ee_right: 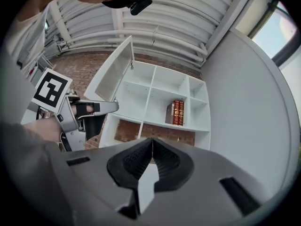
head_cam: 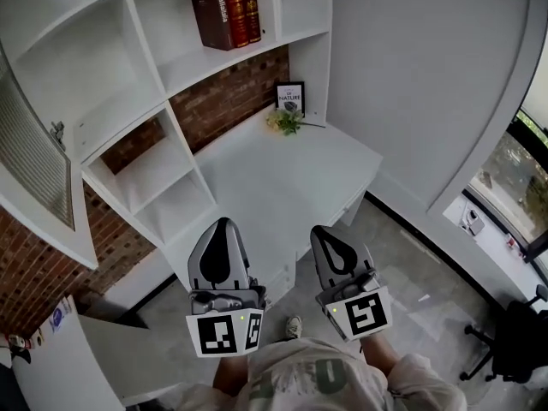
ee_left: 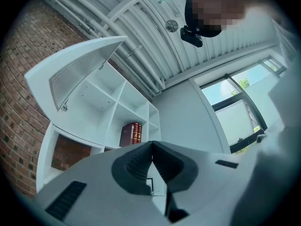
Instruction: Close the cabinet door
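Pointing up the frame toward the white shelf unit (head_cam: pixel 163 75), the left tongs (head_cam: pixel 224 223) and the right tongs (head_cam: pixel 321 229) sit side by side at the lower centre of the head view. Their marker cubes are nearest the person. Each pair is pressed fully together with nothing between the pads, as both gripper views show. In the right gripper view the left tongs appear at mid-left, with a hand gripping the handle.

The cabinet door (head_cam: pixel 34 157), a single louvered panel, stands swung up and open at the upper left of the frame. It is well apart from both tongs, and the frame's left edge cuts it off.

Three books (head_cam: pixel 227 7) stand on an upper shelf, their tops cut by the top edge. On the tabletop (head_cam: pixel 282 178) are one framed picture (head_cam: pixel 289 95) and, just in front of it, one sprig of flowers (head_cam: pixel 285 120). An office chair (head_cam: pixel 514 341) at the lower right is partly out of view.
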`<state>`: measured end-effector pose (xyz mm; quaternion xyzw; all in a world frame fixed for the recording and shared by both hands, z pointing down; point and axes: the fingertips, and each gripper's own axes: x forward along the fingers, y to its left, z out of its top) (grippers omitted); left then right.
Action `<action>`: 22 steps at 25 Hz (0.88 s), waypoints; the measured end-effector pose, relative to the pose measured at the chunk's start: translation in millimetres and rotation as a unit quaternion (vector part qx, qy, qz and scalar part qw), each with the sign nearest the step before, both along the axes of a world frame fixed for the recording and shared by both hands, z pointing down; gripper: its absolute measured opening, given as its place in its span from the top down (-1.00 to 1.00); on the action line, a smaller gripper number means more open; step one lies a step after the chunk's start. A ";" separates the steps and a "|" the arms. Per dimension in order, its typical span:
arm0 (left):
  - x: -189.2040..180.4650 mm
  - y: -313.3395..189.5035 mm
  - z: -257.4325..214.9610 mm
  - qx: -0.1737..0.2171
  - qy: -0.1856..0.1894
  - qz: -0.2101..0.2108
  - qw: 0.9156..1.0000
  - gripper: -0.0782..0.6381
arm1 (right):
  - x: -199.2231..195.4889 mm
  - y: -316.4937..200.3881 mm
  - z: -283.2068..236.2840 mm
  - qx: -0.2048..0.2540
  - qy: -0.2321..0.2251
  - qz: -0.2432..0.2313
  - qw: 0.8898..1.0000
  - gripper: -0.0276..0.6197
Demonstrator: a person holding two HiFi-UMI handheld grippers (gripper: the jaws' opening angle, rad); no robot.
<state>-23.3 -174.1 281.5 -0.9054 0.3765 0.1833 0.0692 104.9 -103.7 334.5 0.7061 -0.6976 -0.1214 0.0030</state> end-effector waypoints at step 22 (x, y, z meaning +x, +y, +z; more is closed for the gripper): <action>33.4 -120.9 -6.7 -0.017 -0.024 -0.104 0.994 0.74 | 57.1 -158.4 -39.2 0.028 -0.002 -0.086 0.996 0.86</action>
